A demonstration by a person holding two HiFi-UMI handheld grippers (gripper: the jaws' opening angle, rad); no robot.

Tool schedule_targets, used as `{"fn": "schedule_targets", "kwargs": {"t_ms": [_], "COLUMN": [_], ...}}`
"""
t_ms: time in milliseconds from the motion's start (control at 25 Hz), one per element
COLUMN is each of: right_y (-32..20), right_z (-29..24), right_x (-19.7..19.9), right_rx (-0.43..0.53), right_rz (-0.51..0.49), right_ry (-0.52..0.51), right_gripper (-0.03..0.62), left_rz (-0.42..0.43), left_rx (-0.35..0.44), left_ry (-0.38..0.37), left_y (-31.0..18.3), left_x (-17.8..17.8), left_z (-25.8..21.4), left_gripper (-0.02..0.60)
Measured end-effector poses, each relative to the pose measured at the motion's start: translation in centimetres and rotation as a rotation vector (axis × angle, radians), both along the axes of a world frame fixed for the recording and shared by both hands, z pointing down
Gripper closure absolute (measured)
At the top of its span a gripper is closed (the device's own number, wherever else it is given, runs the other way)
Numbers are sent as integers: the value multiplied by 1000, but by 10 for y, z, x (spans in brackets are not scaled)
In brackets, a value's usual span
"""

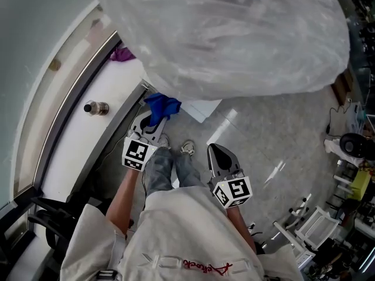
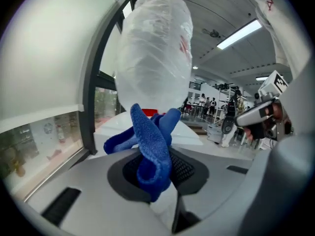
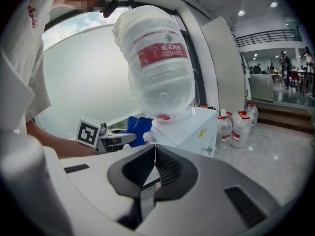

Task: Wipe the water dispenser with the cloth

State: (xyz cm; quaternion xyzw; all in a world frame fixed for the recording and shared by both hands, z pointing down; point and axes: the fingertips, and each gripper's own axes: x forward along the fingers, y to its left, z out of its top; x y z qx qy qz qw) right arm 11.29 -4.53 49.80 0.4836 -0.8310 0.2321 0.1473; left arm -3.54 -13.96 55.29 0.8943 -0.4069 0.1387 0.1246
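Observation:
The water dispenser (image 3: 189,127) is a white box with a big upturned bottle (image 3: 157,63) wrapped in clear plastic on top. The plastic-wrapped bottle (image 1: 234,34) fills the top of the head view. My left gripper (image 1: 151,123) is shut on a blue cloth (image 1: 162,106), held close to the dispenser's near left corner. In the left gripper view the cloth (image 2: 150,146) bunches up between the jaws, with the bottle (image 2: 155,53) right behind it. My right gripper (image 1: 218,154) hangs lower right, shut and empty, away from the dispenser.
A white window ledge (image 1: 76,139) runs along the left with a small dark bottle (image 1: 95,108) and something purple (image 1: 122,54) on it. Several smaller water bottles (image 3: 236,127) stand on the floor beside the dispenser. Equipment and cables (image 1: 345,157) crowd the right side.

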Motion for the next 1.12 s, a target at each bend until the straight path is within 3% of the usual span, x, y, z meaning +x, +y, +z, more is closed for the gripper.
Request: {"fn": "schedule_targets", "kwargs": {"t_ms": [240, 440, 720, 1120], "right_y": [0, 1, 6, 8], "right_z": [1, 0, -1, -3], "right_x": [-11, -7, -3, -6], "right_rx": [-3, -10, -8, 8], "right_rz": [-26, -18, 3, 12], "right_ry": [3, 19, 29, 13], "right_gripper": [579, 579, 579, 579], "left_rz": [-199, -240, -159, -6], "left_rx": [10, -6, -23, -24], "left_ry": [-43, -73, -59, -6], "left_y": [-41, -65, -67, -20], "left_x": [-98, -124, -84, -2], "left_z": [8, 28, 44, 33], "left_gripper": [495, 495, 495, 495]}}
